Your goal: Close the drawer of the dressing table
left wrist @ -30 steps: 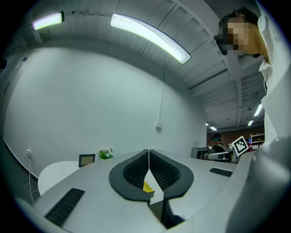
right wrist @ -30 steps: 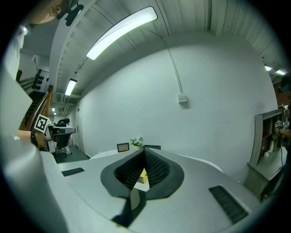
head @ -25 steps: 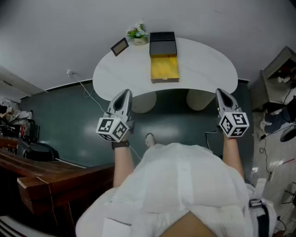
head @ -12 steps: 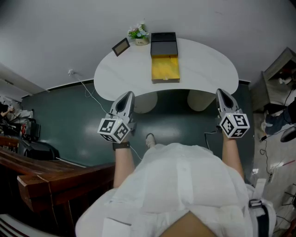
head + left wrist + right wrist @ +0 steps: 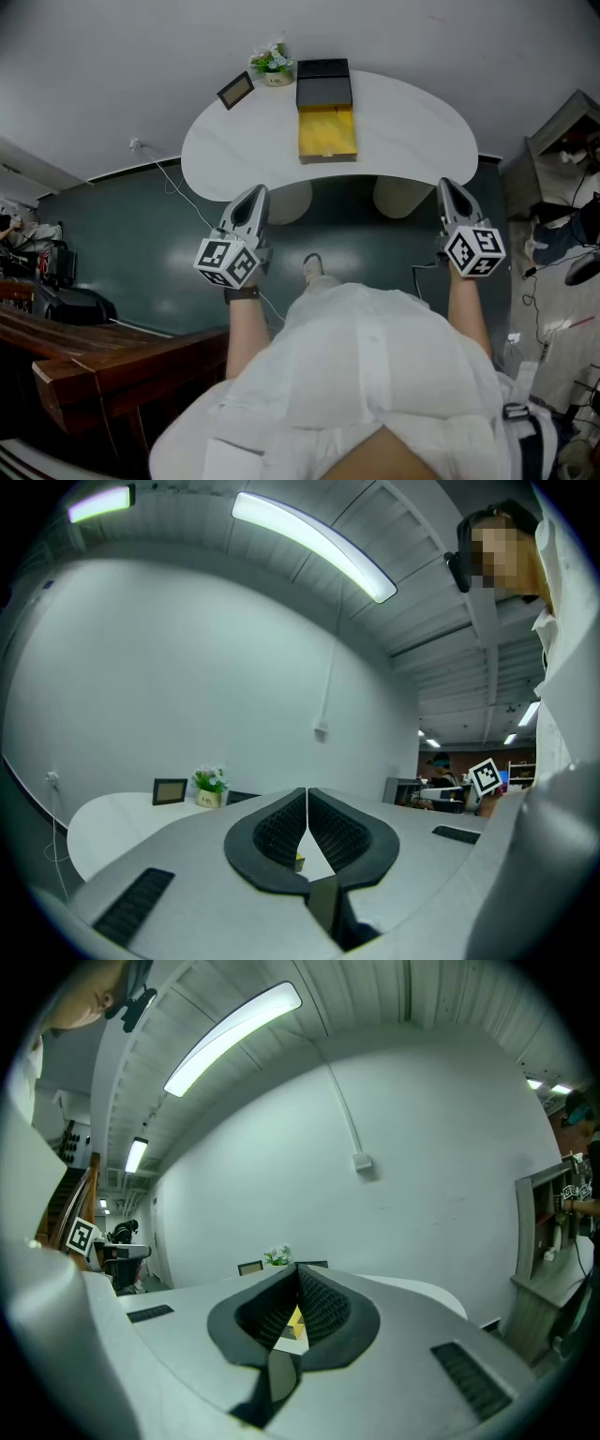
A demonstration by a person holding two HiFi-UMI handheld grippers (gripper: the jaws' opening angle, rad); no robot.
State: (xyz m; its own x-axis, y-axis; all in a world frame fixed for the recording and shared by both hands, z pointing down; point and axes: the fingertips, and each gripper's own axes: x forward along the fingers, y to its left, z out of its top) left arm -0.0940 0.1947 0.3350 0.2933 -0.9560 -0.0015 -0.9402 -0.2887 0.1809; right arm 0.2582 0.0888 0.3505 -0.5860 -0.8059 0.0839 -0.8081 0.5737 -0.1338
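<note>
The white dressing table [image 5: 412, 122] stands ahead against the wall. On it a black box [image 5: 323, 82] has its yellow drawer [image 5: 328, 134] pulled out toward me. My left gripper [image 5: 253, 194] hovers short of the table's near left edge, shut and empty. My right gripper [image 5: 450, 187] is level with it near the right edge, also shut with nothing held. In the left gripper view the left gripper [image 5: 307, 792] shows its tips meeting. In the right gripper view the right gripper [image 5: 298, 1267] is shut too, with the yellow drawer [image 5: 295, 1321] glimpsed behind its pads.
A small potted plant [image 5: 271, 62] and a picture frame [image 5: 235, 90] stand at the table's back left. Two round table legs [image 5: 291, 202] rise from the dark floor. A wooden counter [image 5: 75, 347] lies at lower left and cluttered shelves [image 5: 562, 141] at the right.
The table sits slightly higher and further left in the head view, and the person's shoe has stepped forward. Both grippers stay shut and hold their places.
</note>
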